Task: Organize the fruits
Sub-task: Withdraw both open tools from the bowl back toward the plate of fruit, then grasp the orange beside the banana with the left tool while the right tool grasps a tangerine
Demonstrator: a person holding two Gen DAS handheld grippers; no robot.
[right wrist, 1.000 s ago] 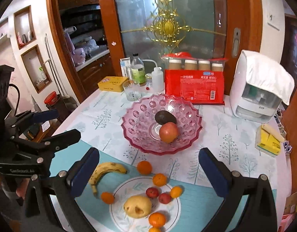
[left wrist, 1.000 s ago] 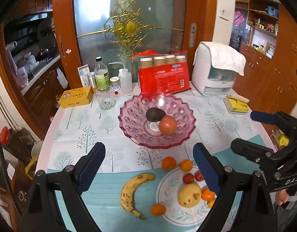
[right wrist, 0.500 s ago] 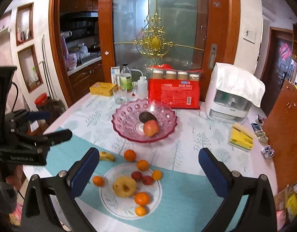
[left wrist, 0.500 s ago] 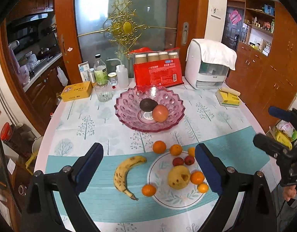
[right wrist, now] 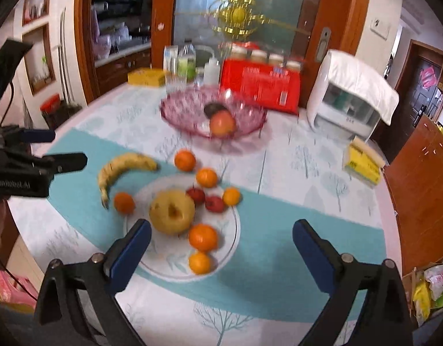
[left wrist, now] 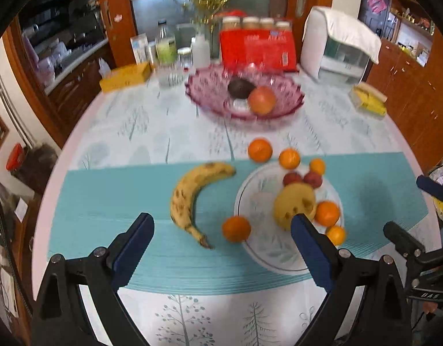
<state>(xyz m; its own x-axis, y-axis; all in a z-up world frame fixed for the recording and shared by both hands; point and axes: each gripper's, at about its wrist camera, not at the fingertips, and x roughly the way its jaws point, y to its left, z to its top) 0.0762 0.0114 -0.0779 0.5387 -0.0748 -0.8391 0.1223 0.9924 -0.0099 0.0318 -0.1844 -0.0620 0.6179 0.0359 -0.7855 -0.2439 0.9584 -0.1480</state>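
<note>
A spotted banana [left wrist: 192, 193] [right wrist: 122, 167] lies on the teal mat left of a white plate [left wrist: 267, 253] [right wrist: 169, 262]. The plate holds a yellow pear [left wrist: 294, 206] [right wrist: 172, 212], two small red fruits [left wrist: 302, 178] and several oranges [right wrist: 203, 237]. More oranges [left wrist: 259, 150] lie beside it. A pink glass bowl [left wrist: 209, 98] [right wrist: 178, 112] behind holds an avocado [left wrist: 241, 88] and a red apple [left wrist: 261, 100] [right wrist: 222, 123]. My left gripper [left wrist: 222, 230] is open above the banana's tip. My right gripper [right wrist: 221, 235] is open above the plate's right side.
At the table's back stand a red carton [left wrist: 257, 47], bottles [left wrist: 166, 47], a drinking glass [left wrist: 171, 76], a yellow box [left wrist: 124, 76] and a white appliance under a cloth [left wrist: 339, 47]. A yellow pack [left wrist: 368, 102] lies at the right edge. Wooden cabinets flank the table.
Both grippers have pulled back from the pink bowl and dipped toward the near fruits, which now look larger. Both stay open and empty. No fruit has moved.
</note>
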